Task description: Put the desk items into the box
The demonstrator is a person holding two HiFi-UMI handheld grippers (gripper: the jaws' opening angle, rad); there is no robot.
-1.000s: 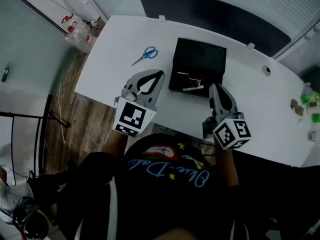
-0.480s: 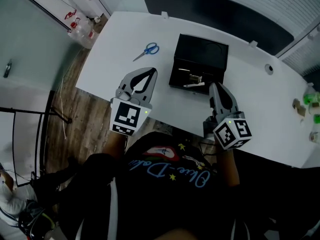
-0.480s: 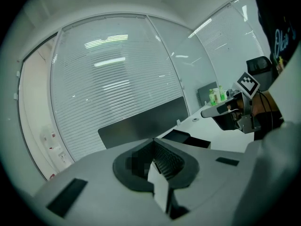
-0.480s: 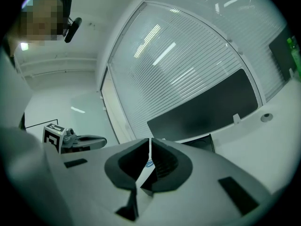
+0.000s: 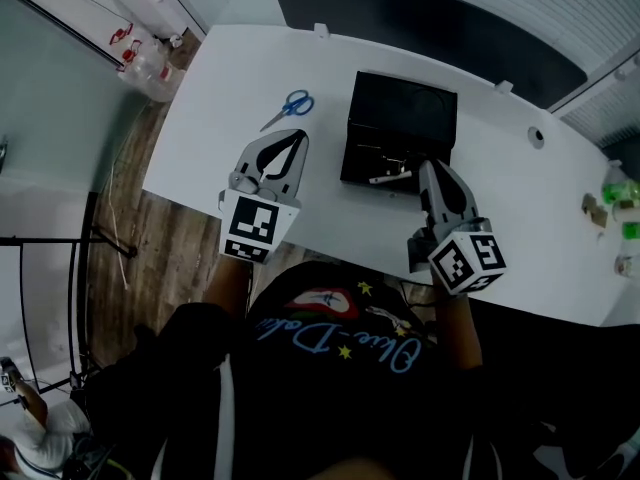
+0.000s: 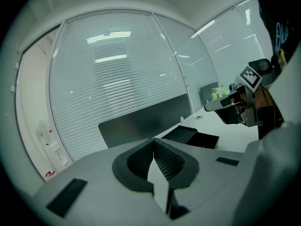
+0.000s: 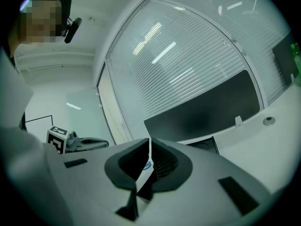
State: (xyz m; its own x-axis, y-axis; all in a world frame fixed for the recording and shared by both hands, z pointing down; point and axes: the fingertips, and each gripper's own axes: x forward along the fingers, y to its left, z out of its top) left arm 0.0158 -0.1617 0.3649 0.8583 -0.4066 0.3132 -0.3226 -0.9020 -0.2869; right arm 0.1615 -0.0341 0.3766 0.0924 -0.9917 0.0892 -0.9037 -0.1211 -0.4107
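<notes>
In the head view a black open box (image 5: 402, 118) stands in the middle of the white desk (image 5: 220, 148). A white pen (image 5: 389, 177) and a small metal item lie in the box at its near wall. Blue-handled scissors (image 5: 291, 107) lie left of the box. My left gripper (image 5: 296, 138) hovers shut and empty between scissors and box, nearer me. Shut and empty too, my right gripper (image 5: 430, 167) has its tip by the box's near right corner. The left gripper view shows its closed jaws (image 6: 153, 141), the box (image 6: 194, 136) and the right gripper (image 6: 233, 110).
A dark screen panel (image 5: 430, 18) runs along the desk's far edge. A cable hole (image 5: 536, 138) is right of the box. Green bottles (image 5: 622, 196) stand at the desk's far right. Plastic bottles (image 5: 148, 63) sit on the wooden floor to the left.
My left gripper has drifted left, away from the box, still shut. The right gripper has hardly moved.
</notes>
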